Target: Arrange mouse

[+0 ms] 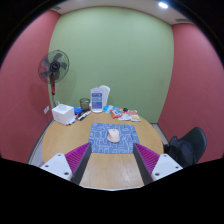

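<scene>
A white mouse (114,135) lies on a blue patterned mouse mat (112,140) in the middle of a round wooden table (108,168). My gripper (112,159) is open and empty, its two fingers with magenta pads (76,157) spread wide on either side of the mat's near edge. The mouse lies ahead of the fingers, apart from both of them.
At the table's far side stand a white box (63,114), a blue-and-white bag (98,98), a dark cup (84,103) and small items (126,116). A standing fan (53,69) is behind on the left. A black chair (190,146) sits at the right.
</scene>
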The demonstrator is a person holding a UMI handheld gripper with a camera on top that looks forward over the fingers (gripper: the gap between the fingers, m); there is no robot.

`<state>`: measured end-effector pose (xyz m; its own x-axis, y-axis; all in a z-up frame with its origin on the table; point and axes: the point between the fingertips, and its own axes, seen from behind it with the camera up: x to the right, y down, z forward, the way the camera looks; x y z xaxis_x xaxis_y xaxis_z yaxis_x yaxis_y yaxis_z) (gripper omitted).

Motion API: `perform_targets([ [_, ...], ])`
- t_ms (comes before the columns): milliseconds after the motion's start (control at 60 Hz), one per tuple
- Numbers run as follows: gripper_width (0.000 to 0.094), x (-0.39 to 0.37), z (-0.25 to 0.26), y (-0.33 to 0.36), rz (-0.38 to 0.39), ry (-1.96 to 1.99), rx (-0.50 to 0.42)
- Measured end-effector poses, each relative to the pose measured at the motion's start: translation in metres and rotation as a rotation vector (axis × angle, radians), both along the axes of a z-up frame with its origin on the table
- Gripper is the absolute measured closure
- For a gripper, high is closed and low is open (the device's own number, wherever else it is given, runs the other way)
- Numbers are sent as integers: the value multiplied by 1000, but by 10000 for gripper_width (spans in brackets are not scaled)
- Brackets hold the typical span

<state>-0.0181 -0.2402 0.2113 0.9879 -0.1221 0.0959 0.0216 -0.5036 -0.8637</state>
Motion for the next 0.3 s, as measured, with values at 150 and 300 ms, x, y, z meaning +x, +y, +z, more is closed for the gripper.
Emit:
perform_targets([
  [150, 94, -8, 6, -14, 0, 8, 7],
  [300, 95, -8, 15, -18, 4, -13, 16],
])
